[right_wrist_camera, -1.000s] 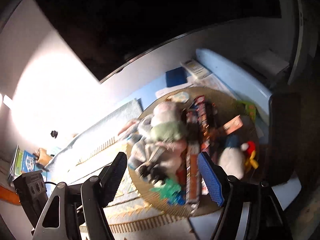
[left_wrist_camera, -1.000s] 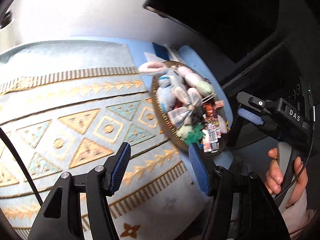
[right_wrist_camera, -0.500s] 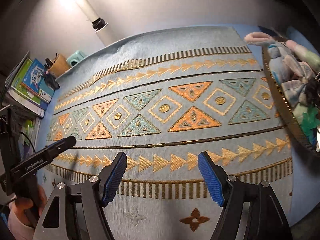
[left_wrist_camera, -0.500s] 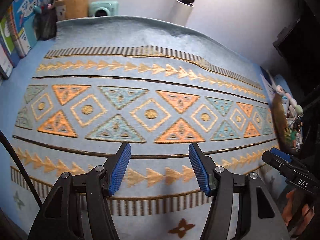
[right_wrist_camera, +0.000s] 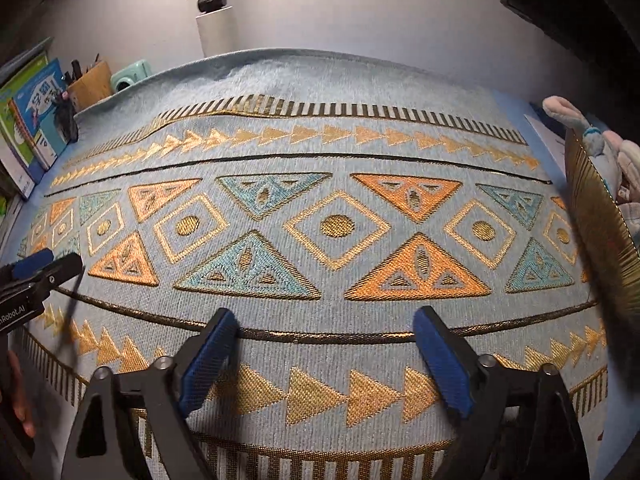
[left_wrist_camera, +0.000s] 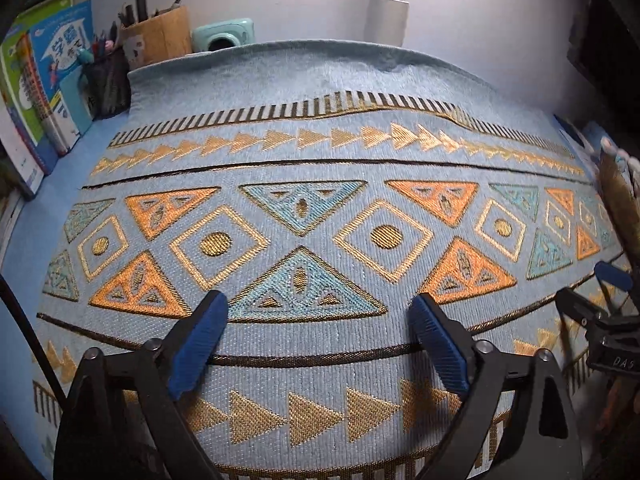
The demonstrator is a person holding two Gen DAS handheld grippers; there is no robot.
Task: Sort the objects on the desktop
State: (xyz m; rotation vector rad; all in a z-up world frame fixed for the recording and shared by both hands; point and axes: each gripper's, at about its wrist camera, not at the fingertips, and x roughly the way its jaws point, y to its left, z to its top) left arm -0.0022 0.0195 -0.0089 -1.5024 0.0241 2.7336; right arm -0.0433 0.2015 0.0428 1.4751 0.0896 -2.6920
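Left wrist view: the left gripper [left_wrist_camera: 318, 312] has just been opening and its blue-padded jaws stand wide with nothing between them, above the pale blue woven mat with gold and orange triangles [left_wrist_camera: 304, 168]. The right gripper [right_wrist_camera: 324, 324] also hangs spread wide and empty over that mat. The round woven tray with a gold rim [right_wrist_camera: 600, 216] stands at the mat's right edge, holding pastel plush toys [right_wrist_camera: 600, 140]. Books [left_wrist_camera: 44, 92] and a cork pen holder [left_wrist_camera: 156, 36] stand at the far left corner.
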